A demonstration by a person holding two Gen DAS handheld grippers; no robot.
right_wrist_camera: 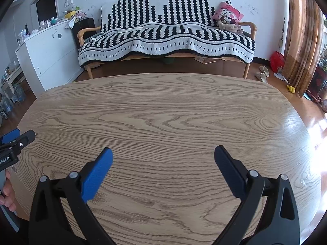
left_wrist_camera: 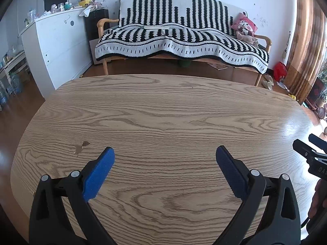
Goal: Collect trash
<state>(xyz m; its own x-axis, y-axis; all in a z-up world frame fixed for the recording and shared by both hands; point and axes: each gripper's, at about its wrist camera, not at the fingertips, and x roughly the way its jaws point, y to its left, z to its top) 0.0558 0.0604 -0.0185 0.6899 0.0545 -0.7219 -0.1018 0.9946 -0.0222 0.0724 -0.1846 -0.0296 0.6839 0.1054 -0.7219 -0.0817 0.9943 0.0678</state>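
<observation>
My left gripper [left_wrist_camera: 165,153] hangs open over the wooden table [left_wrist_camera: 163,110], its blue pads wide apart with nothing between them. My right gripper [right_wrist_camera: 163,153] is likewise open and holds nothing above the same table [right_wrist_camera: 163,106]. Each gripper shows at the edge of the other's view: the right gripper [left_wrist_camera: 306,145] at the right border, the left gripper [right_wrist_camera: 18,134] at the left border, held by a hand [right_wrist_camera: 8,192]. No trash item shows on the tabletop; only a small brown stain [left_wrist_camera: 80,147] lies left of my left gripper.
Behind the table stands a bench sofa [left_wrist_camera: 179,38] under a black-and-white blanket, with a pink cushion [left_wrist_camera: 244,25]. A white cabinet [left_wrist_camera: 57,45] with clutter on top is at the left. A red bag [left_wrist_camera: 280,70], slippers [left_wrist_camera: 267,81] and a curtain [left_wrist_camera: 304,40] are at the right.
</observation>
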